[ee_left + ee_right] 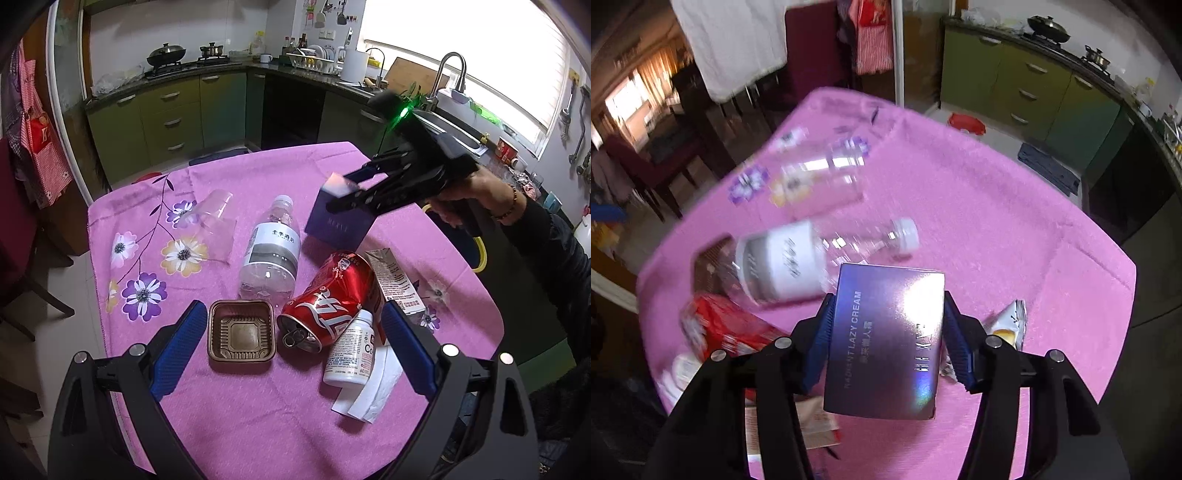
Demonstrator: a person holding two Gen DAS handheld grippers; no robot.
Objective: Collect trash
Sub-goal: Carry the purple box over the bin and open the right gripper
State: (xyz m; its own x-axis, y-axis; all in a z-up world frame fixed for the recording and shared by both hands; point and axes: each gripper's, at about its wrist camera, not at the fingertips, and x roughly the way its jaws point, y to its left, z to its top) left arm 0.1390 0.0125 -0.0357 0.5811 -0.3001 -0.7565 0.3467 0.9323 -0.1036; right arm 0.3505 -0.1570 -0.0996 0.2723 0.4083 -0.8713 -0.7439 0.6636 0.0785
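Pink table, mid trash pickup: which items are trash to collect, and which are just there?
Trash:
purple box, in the right hand-held gripper
water bottle
red can
white pill bottle
brown tray
clear cup
carton

Not trash:
floral tablecloth
wok

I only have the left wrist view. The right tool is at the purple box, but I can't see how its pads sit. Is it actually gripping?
Observer: Yes. The right tool has a blue pad on each side of the purple box.
Operator: Anything hidden behind that box?
Observer: A crumpled snack wrapper lies on the tablecloth beside it.
Operator: What does the box say?
Observer: "LAZY CREAM" is printed along its face.
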